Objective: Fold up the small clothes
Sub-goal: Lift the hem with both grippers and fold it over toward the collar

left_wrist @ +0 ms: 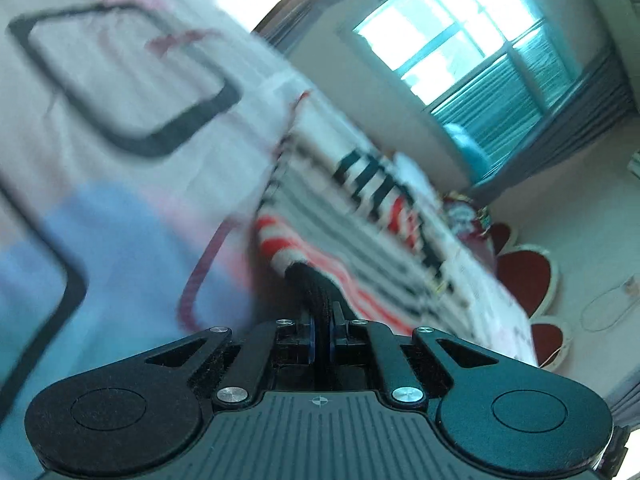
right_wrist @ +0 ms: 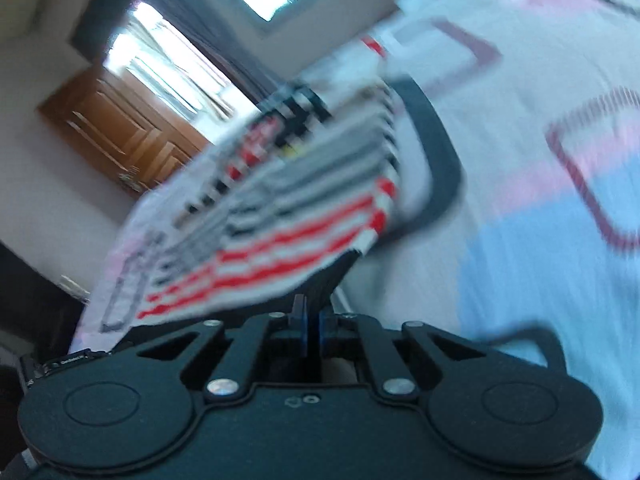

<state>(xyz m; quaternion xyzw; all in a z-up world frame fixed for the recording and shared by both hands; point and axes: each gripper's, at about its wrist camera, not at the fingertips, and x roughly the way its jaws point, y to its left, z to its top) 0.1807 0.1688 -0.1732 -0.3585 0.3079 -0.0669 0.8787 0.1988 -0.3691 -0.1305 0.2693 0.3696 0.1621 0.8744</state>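
Note:
A small striped garment (left_wrist: 360,232), white with red, grey and black stripes and a black ribbed hem, is held up above the bed. My left gripper (left_wrist: 322,312) is shut on its black hem at one corner. In the right wrist view the same garment (right_wrist: 280,216) stretches away to the left, and my right gripper (right_wrist: 312,312) is shut on the black hem at its other corner. Both views are blurred by motion.
The bed sheet (left_wrist: 120,160), white, pink and blue with dark outlined squares, fills the space beside the garment; it also shows in the right wrist view (right_wrist: 520,240). A window (left_wrist: 460,40), a wooden door (right_wrist: 120,128) and red floor cushions (left_wrist: 524,276) lie beyond.

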